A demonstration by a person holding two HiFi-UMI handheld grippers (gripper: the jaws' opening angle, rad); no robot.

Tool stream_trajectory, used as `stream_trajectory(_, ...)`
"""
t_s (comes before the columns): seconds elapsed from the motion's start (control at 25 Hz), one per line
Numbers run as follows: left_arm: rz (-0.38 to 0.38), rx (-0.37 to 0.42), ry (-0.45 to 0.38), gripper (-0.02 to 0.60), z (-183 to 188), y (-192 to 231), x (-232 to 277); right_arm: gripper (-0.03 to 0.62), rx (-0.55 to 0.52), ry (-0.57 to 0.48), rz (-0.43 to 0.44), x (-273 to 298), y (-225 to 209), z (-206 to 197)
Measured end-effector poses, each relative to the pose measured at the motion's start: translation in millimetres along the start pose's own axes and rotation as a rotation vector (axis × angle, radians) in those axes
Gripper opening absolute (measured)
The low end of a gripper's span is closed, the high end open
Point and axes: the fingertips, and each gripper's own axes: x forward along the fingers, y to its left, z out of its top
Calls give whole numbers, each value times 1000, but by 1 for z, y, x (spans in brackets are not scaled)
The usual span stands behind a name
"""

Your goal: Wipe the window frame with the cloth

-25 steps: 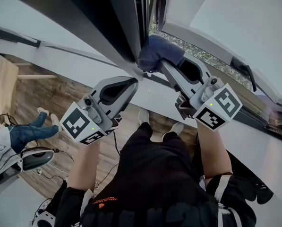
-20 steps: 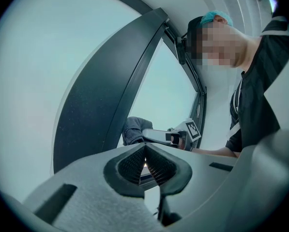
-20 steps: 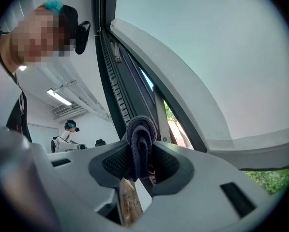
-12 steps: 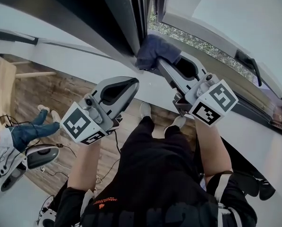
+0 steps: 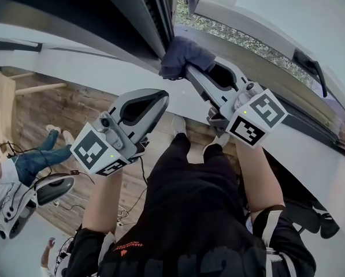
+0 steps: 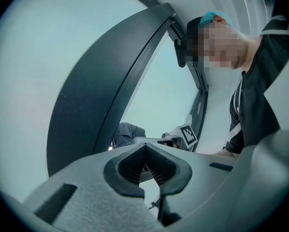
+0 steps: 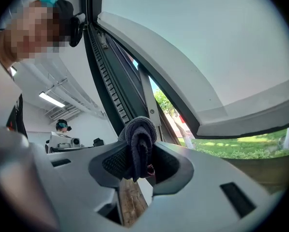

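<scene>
One dark blue cloth (image 5: 182, 57) sits bunched against the foot of the dark window frame (image 5: 152, 16), just beside the opening that looks out on grass (image 7: 241, 146). Holding it there is the right gripper (image 5: 188, 69), its jaws clamped on the cloth with a fold hanging down between the pads. Lower and to the left, apart from the frame, the left gripper (image 5: 159, 95) has its jaws closed together with nothing between them.

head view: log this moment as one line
step: wipe | right claw: shut on dark blue-grey folded cloth, at base of dark grey window frame | left claw: shut, empty, off frame
</scene>
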Motion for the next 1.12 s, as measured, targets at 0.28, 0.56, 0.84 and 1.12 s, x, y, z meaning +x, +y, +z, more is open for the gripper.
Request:
stream_trajectory(0.28,4,-24,8,20,-10,13,0,120,48,27,-36,11,-10,-18)
stream_trajectory(0.56,4,-46,11,20,-24,21,-2,120,78,63,-93,15,-20,-40)
stream_trajectory(0.84,-3,-66,14,18,-35,21,-7,120,94,114,-161,19,-27,-60)
stream_trajectory(1.12,1,-82,14,18,-44,23,-17,119,91,136,-216,24,-28,-71)
